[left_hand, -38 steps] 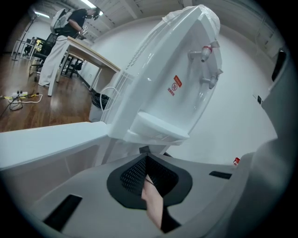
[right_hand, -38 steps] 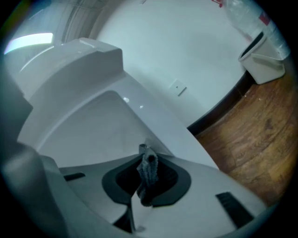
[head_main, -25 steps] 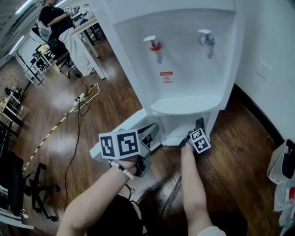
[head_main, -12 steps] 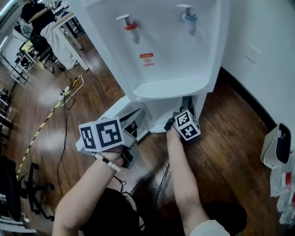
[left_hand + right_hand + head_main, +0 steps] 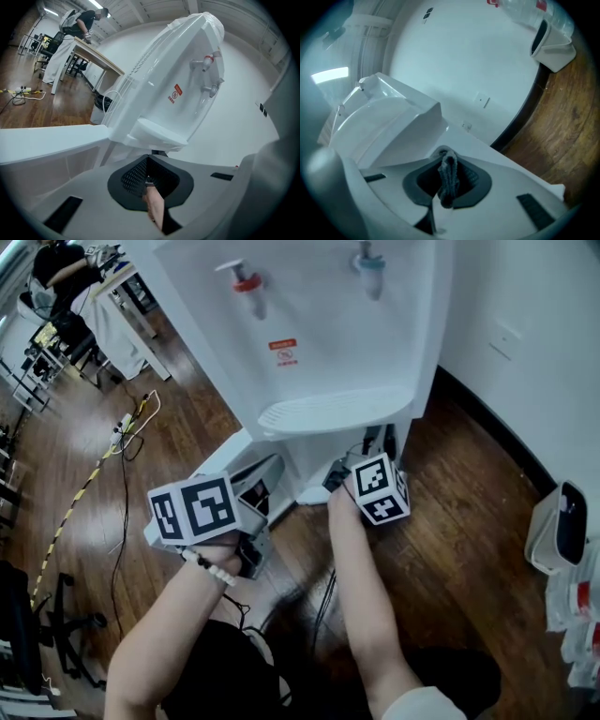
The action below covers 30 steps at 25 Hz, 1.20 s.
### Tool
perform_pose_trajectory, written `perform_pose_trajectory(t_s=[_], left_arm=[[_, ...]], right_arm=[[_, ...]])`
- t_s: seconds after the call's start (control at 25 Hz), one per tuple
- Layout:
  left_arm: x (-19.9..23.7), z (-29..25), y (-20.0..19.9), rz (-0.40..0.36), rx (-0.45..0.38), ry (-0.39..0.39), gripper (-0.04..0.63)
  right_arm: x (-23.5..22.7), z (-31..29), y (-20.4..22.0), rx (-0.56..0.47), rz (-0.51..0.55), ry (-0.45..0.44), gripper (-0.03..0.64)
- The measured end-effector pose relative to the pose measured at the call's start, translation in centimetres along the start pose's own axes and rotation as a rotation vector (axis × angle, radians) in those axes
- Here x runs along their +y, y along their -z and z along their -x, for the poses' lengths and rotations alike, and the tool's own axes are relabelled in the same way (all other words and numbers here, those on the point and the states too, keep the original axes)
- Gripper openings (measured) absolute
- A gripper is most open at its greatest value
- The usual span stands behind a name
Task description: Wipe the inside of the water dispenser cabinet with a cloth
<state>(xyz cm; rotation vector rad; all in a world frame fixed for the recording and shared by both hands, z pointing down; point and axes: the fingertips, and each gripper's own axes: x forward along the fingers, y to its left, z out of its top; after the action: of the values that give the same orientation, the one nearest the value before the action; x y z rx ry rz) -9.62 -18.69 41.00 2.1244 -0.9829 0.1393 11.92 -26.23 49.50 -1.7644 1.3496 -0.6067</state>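
The white water dispenser (image 5: 309, 324) stands against the wall, with a red and a blue tap above its drip tray (image 5: 328, 409). Below the tray its cabinet (image 5: 314, 474) is open, and the door (image 5: 220, 457) swings out to the left. My right gripper (image 5: 361, 454) points into the cabinet mouth and is shut on a grey cloth (image 5: 449, 178), which hangs bunched between the pads. My left gripper (image 5: 267, 472) sits just in front of the open door with its jaws shut and nothing in them (image 5: 147, 180). The cabinet's inside is mostly hidden.
A white bin (image 5: 555, 531) stands on the wooden floor at the right, near the wall (image 5: 525, 324). A power strip with cables (image 5: 127, 423) lies to the left. An office chair (image 5: 56, 624) is at the lower left. Tables and a person (image 5: 61, 263) are far back left.
The head view has shifted, so the dispenser sits higher and further left in frame. Both grippers stay in front of the cabinet, and the right one has drawn back slightly.
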Motion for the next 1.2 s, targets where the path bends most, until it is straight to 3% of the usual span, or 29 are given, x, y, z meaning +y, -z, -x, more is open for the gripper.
perform_pose_trajectory(t_s=[0.2, 0.64, 0.92, 1.2], left_arm=[[-0.1, -0.2, 0.1, 0.001, 0.002, 0.0, -0.003], [0.0, -0.9, 0.2, 0.009, 0.01, 0.004, -0.003], [0.4, -1.2, 0.4, 0.018, 0.016, 0.001, -0.003], [0.7, -1.4, 0.4, 0.022, 0.017, 0.0, -0.003]], right_arm=[[-3.7, 0.7, 2.6, 0.056, 0.033, 0.091, 0.044], [-15.4, 2.6, 10.7, 0.278, 0.105, 0.35, 0.044], [-18.5, 3.0, 13.1, 0.361, 0.176, 0.38, 0.044], [-18.3, 2.2, 13.6, 0.388, 0.23, 0.35, 0.044]])
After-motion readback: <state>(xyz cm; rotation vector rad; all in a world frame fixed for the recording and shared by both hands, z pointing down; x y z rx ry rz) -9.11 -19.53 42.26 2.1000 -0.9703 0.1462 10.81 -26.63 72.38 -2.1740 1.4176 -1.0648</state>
